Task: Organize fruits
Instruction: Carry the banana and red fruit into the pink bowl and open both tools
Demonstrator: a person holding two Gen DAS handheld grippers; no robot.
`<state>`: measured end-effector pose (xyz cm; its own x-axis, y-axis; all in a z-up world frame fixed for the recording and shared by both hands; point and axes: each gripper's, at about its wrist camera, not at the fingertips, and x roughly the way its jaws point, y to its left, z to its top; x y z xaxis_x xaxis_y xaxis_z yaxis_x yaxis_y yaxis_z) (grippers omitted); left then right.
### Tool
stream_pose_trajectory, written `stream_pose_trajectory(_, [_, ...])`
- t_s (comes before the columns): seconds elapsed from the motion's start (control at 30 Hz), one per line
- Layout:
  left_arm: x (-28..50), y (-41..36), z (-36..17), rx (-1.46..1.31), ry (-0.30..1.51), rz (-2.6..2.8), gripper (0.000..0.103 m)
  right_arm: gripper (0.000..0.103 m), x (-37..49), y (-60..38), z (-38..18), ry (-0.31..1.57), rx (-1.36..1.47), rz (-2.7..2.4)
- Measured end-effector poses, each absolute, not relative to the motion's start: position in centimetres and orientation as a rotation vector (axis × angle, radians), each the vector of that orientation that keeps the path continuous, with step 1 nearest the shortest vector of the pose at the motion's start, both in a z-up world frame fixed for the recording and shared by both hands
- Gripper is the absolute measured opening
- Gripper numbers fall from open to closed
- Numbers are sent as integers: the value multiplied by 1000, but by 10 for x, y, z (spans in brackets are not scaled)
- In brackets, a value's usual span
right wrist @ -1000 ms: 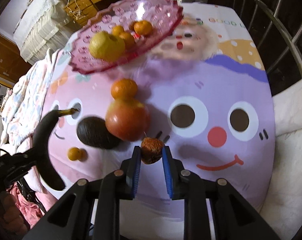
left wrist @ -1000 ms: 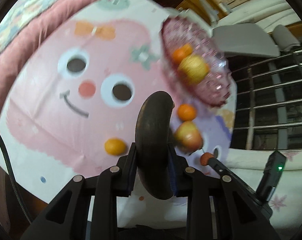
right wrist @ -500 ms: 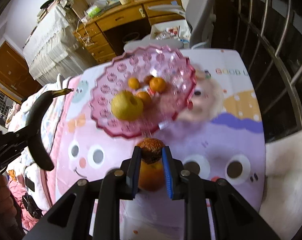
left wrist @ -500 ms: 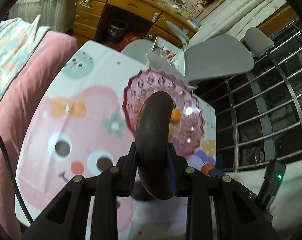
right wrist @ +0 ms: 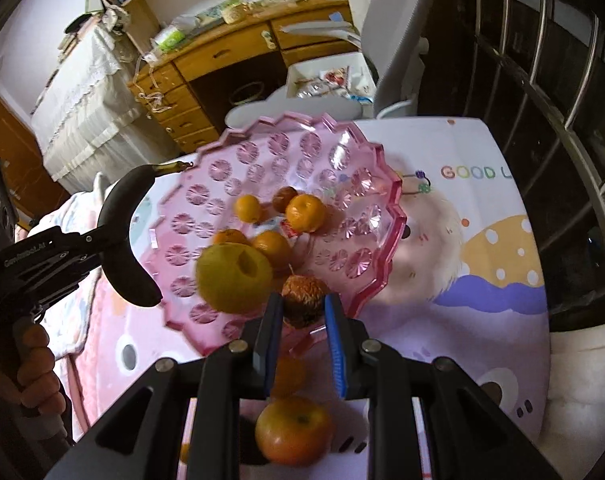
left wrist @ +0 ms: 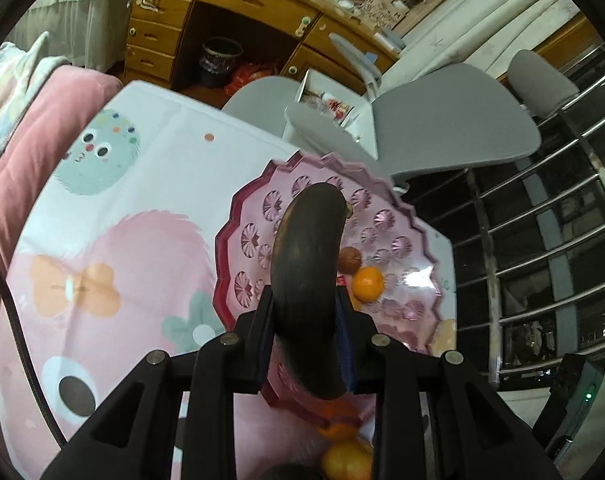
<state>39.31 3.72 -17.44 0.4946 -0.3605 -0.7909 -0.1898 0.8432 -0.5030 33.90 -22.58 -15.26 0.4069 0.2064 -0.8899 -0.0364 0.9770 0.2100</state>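
My left gripper (left wrist: 304,316) is shut on a blackened banana (left wrist: 306,280) held over the near edge of the pink glass bowl (left wrist: 242,216); both also show in the right wrist view, gripper (right wrist: 98,240) and banana (right wrist: 122,240). My right gripper (right wrist: 300,312) is shut on a brown lychee (right wrist: 304,300) above the pink bowl's (right wrist: 354,184) front rim. The bowl holds a yellow apple (right wrist: 234,276) and several tangerines (right wrist: 304,212). A red apple (right wrist: 294,430) and a tangerine (right wrist: 288,374) lie on the cloth below.
The cartoon-print tablecloth (right wrist: 482,280) covers the table. A metal railing (right wrist: 562,80) runs along the right. A grey chair (left wrist: 442,128) and a wooden desk (left wrist: 222,8) stand behind. A pink blanket (left wrist: 30,128) lies on the left.
Both grippers have risen and moved toward the bowl with their fruit. The banana and the lychee now hang over the bowl's near side.
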Motion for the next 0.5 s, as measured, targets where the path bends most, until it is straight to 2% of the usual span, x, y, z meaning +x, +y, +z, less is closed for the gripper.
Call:
stream_pose_trajectory(0.23, [413, 33, -203, -527, 1139, -98, 26, 22, 351, -219, -176, 1175, 175, 135])
stream_pose_trajectory(0.3, [413, 31, -203, -518, 1141, -106, 34, 22, 352, -217, -179, 1176, 169, 122])
stream_pose_trajectory(0.37, [412, 27, -198, -500, 1122, -132, 57, 24, 351, -216, -180, 1174, 173, 109])
stream_pose_trajectory(0.43, [410, 25, -193, -477, 1111, -141, 60, 35, 349, -218, -179, 1165, 195, 98])
stream_pose_trajectory(0.5, [405, 24, -187, -461, 1111, -138, 62, 40, 346, -221, -177, 1153, 223, 96])
